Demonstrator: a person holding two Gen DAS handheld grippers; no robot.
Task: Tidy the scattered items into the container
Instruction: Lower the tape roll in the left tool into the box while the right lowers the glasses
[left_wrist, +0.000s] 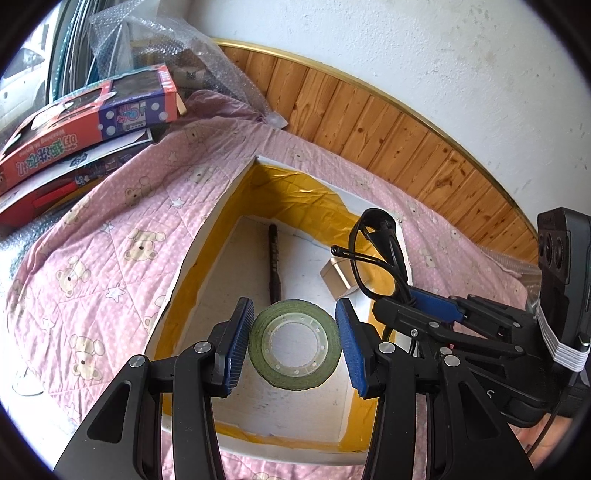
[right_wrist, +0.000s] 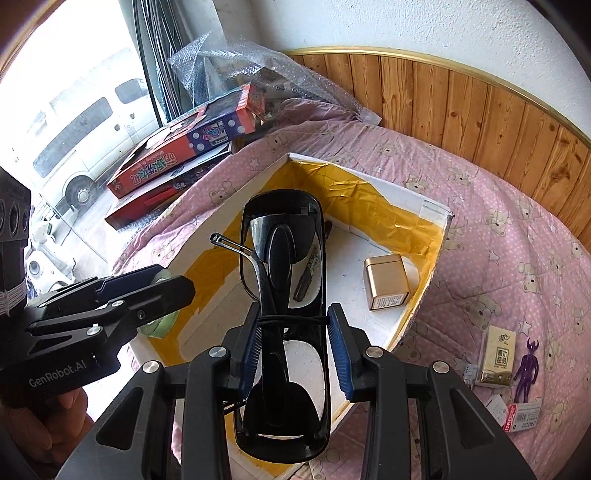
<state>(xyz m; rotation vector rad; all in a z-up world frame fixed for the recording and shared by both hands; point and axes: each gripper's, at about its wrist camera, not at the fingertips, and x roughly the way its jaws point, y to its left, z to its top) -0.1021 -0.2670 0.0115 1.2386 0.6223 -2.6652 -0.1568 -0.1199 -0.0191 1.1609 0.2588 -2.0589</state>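
Left wrist: tape roll (left_wrist: 294, 344) between left hand-held gripper (left_wrist: 294, 345) pads.

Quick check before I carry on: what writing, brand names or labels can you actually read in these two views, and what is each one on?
"GenRobot.AI": white lettering on the left claw's black body, right wrist view.
Red toy box: large Chinese characters with a line of small Latin print, upside down, not readable for sure.
Small tissue pack: Chinese characters, too small.
Gold tin: label print too small.
Red-and-white packet: blurred.
Marker pen: lettering illegible.
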